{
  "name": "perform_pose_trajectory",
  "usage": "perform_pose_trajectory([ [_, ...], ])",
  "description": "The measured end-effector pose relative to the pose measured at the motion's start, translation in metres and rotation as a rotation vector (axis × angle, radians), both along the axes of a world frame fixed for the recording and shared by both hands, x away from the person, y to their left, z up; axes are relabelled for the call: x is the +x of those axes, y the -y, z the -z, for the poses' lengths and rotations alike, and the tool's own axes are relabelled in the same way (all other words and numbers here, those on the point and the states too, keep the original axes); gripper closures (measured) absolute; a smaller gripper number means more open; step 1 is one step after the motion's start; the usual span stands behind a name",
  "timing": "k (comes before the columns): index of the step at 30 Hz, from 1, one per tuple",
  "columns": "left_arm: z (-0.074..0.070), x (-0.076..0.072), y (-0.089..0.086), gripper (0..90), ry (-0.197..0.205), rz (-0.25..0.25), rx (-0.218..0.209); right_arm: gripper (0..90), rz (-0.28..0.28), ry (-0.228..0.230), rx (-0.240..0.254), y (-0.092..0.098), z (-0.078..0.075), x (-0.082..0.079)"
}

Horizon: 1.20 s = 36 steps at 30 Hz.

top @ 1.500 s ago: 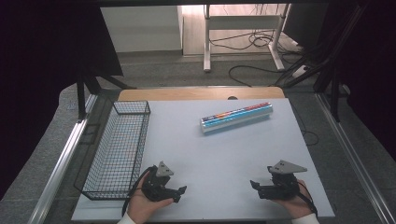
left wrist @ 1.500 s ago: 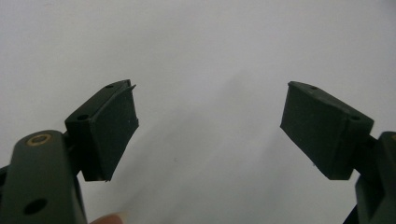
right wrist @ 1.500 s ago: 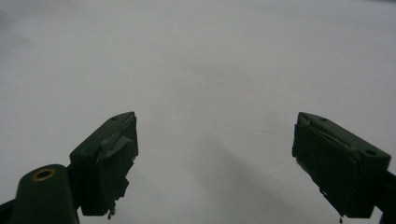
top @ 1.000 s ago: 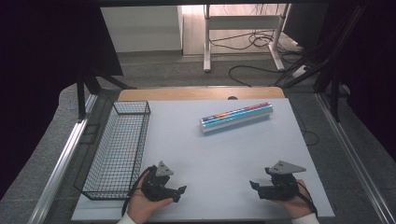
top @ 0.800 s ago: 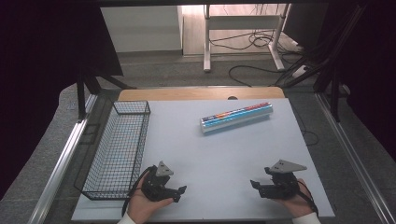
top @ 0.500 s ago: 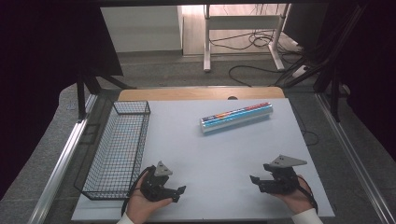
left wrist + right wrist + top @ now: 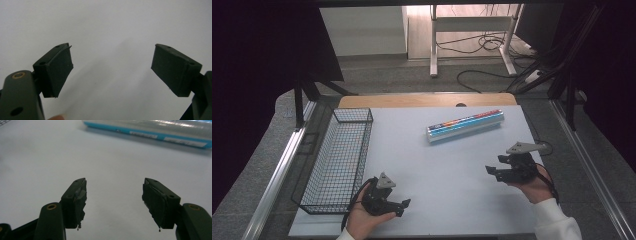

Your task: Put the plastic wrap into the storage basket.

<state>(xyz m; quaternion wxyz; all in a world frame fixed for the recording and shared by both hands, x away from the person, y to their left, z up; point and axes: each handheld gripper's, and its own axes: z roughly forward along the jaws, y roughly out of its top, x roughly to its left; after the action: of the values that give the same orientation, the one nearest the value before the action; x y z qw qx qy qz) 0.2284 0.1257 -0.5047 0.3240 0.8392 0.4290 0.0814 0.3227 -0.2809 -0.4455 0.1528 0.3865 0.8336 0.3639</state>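
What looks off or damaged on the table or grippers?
The right gripper has frayed pads, with ragged edges and a loose shred hanging. The long box lies slightly askew to the table edge. Nothing is spilled.

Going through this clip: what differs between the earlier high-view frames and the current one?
The right gripper has lifted off the table and moved away from the person, toward the long foil-wrapped box; its jaws have just been closing a little, with nothing between them. The left gripper kept its place, its jaws opening slightly, also empty. The box, the wire basket and the white table top are unchanged.
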Motion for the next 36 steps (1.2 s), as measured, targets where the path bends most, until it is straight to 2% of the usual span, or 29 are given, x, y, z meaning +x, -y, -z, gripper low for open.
perform_pose_trajectory([
  [4,0.000,0.000,-0.001,16.8,-0.001,-0.004,0.002,38.8,0.018,0.009,-0.004,0.002,-0.005,0.014],
  [15,0.002,0.000,-0.001,16.8,-0.004,-0.007,0.008,42.4,0.060,-0.032,-0.013,0.011,-0.002,0.053],
  [21,0.002,0.001,-0.002,16.8,-0.005,-0.011,0.010,52.7,0.082,-0.055,-0.025,0.017,-0.006,0.081],
  [26,0.003,0.001,-0.002,16.8,-0.006,-0.013,0.012,63.1,0.118,-0.055,-0.056,0.025,-0.012,0.105],
  [30,0.003,0.002,-0.002,16.8,-0.007,-0.013,0.015,78.5,0.157,-0.043,-0.059,0.034,-0.016,0.125],
  [33,0.003,0.002,-0.002,16.8,-0.010,-0.014,0.011,89.0,0.185,-0.051,-0.033,0.042,-0.019,0.141],
  [36,0.004,0.002,-0.002,16.8,-0.010,-0.013,0.014,89.3,0.205,-0.044,-0.044,0.046,-0.020,0.157],
])
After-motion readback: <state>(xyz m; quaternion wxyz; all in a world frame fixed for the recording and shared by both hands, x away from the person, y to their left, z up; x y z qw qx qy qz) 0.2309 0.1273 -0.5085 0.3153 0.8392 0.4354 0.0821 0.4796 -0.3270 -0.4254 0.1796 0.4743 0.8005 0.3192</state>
